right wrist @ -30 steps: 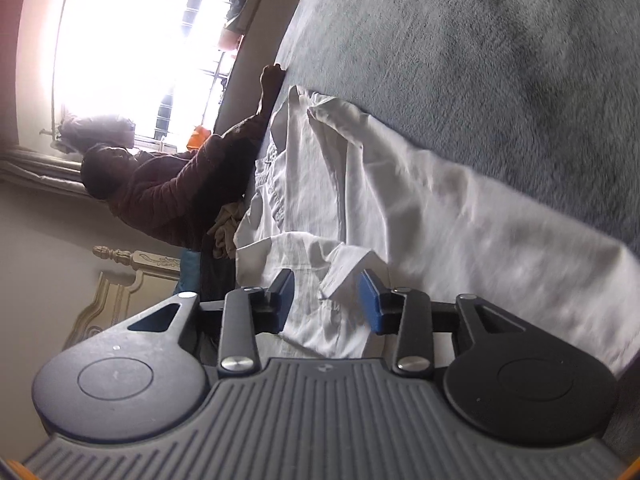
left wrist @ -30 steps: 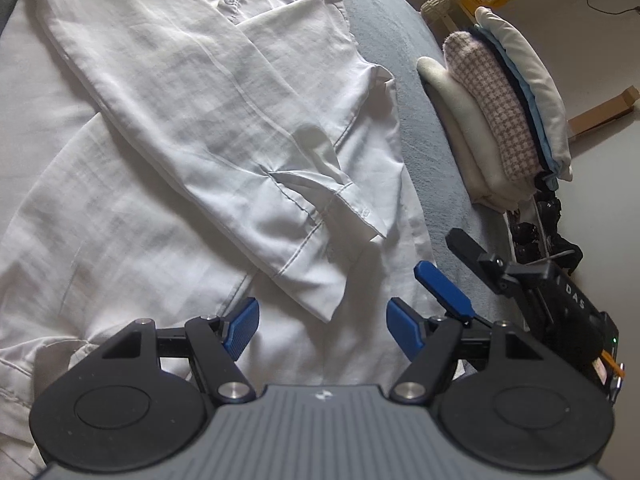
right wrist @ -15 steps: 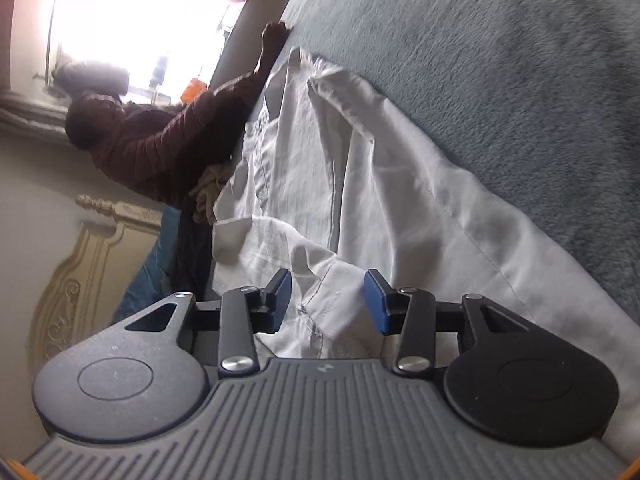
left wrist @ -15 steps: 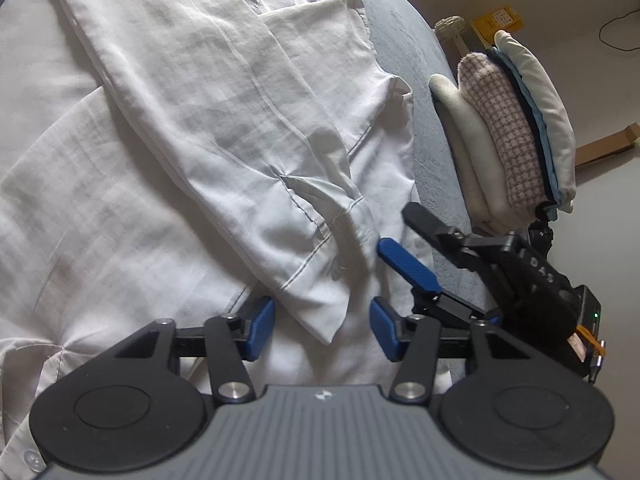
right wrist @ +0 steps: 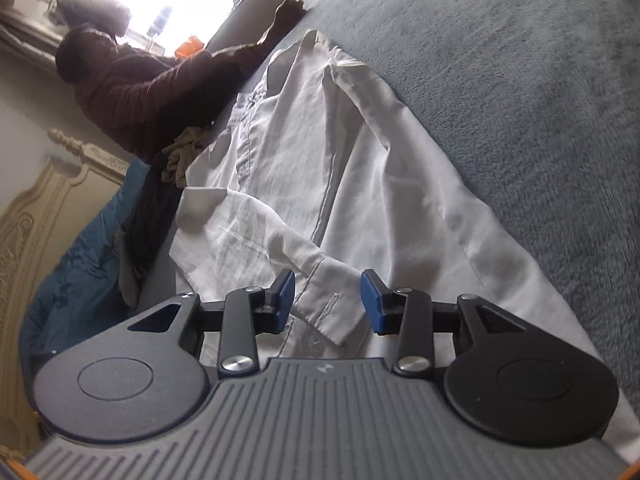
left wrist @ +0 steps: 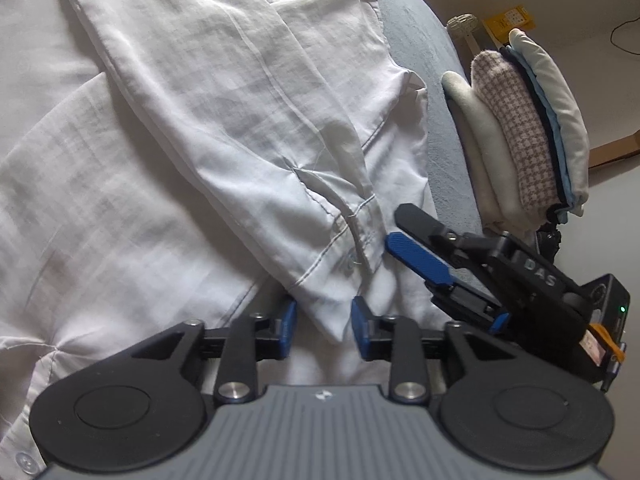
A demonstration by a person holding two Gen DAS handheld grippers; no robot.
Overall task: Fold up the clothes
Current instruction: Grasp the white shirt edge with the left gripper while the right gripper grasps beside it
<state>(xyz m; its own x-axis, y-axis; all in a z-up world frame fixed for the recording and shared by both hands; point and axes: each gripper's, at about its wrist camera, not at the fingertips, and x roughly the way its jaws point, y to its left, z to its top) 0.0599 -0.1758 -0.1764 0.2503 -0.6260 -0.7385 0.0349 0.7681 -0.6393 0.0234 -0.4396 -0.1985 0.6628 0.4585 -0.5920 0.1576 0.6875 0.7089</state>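
A white button shirt [left wrist: 168, 168] lies spread on the grey-blue bedcover [left wrist: 404, 28], one sleeve folded across its body. The sleeve's cuff [left wrist: 340, 276] ends just ahead of my left gripper [left wrist: 323, 322]. Its jaws are closing, with the cuff's corner between them and a gap still showing beside the cloth. My right gripper [left wrist: 394, 226] comes in from the right, tips at the cuff's edge. In the right wrist view the cuff [right wrist: 324, 312] lies between the right gripper's [right wrist: 328, 296] blue pads. Those jaws are closing slightly and are not pressing on it.
A stack of folded clothes [left wrist: 520, 140] sits at the bed's right edge. A person in a dark red sleeve [right wrist: 160, 88] leans on the far side of the bed, beside a blue quilt [right wrist: 80, 272] and a cream headboard [right wrist: 36, 232]. Bare bedcover [right wrist: 500, 80] lies beyond the shirt.
The left jaws have narrowed around the cuff's corner. The right gripper has moved in toward the cuff and rolled, so the cuff now sits squarely between its pads.
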